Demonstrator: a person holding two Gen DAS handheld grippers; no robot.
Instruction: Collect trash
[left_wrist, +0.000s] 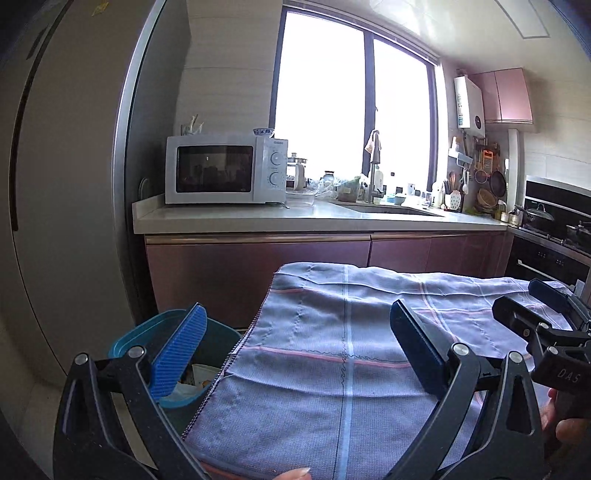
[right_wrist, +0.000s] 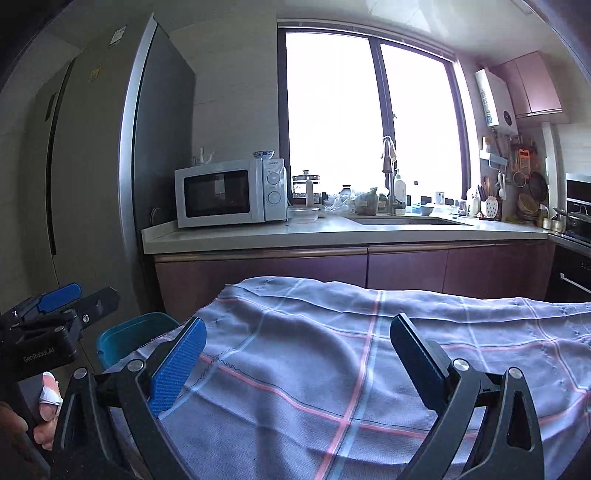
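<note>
A teal trash bin (left_wrist: 207, 354) stands at the left edge of a table covered with a blue checked cloth (left_wrist: 332, 332); some paper and wrappers show inside it (left_wrist: 201, 376). My left gripper (left_wrist: 299, 325) is open and empty, above the cloth's left side, its left finger over the bin. My right gripper (right_wrist: 299, 332) is open and empty above the cloth (right_wrist: 369, 350). The bin also shows in the right wrist view (right_wrist: 129, 338). Each gripper shows in the other's view, the right one (left_wrist: 543, 306) and the left one (right_wrist: 59, 299). No loose trash shows on the cloth.
A kitchen counter (left_wrist: 314, 218) runs behind the table with a white microwave (left_wrist: 225, 168), a sink and tap (left_wrist: 375, 173), and jars. A tall fridge (left_wrist: 74, 184) stands at left. A stove with pots (left_wrist: 546, 221) is at right.
</note>
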